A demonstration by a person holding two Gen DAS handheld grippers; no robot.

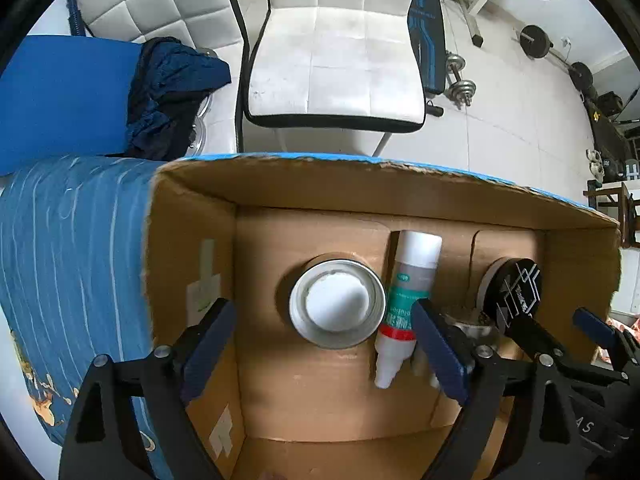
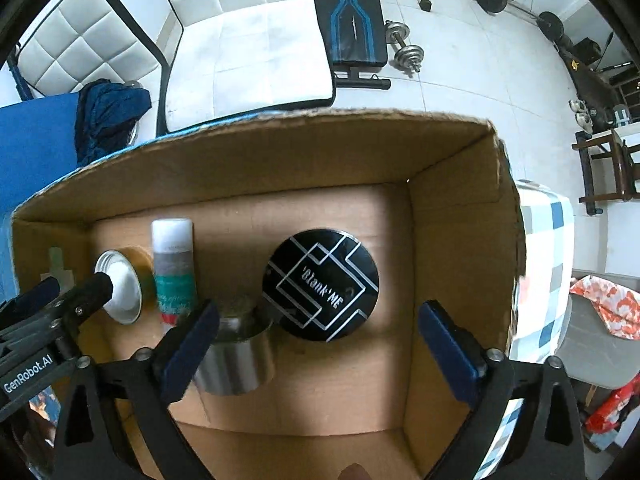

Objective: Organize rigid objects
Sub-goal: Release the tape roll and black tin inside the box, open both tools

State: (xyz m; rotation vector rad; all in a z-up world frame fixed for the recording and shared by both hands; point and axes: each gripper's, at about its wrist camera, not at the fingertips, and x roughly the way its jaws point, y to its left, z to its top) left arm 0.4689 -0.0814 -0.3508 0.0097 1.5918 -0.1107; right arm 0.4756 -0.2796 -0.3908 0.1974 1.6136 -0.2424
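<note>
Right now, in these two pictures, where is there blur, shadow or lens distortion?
Left wrist view: the cardboard box rim bows from fisheye distortion; the white-capped jar casts a soft shadow on the box floor. Right wrist view: the metal can near the lens looks blurred, the black round lid prints sharp; dark corners frame both views.

"Blank'ME" on black round lid (image 2: 320,284); "GenRobot.AI" on left claw (image 2: 72,292).

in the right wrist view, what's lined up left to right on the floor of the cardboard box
white-capped jar → tube lying flat with a white cap and green label → metal cup → round black tin printed Blank ME
</note>
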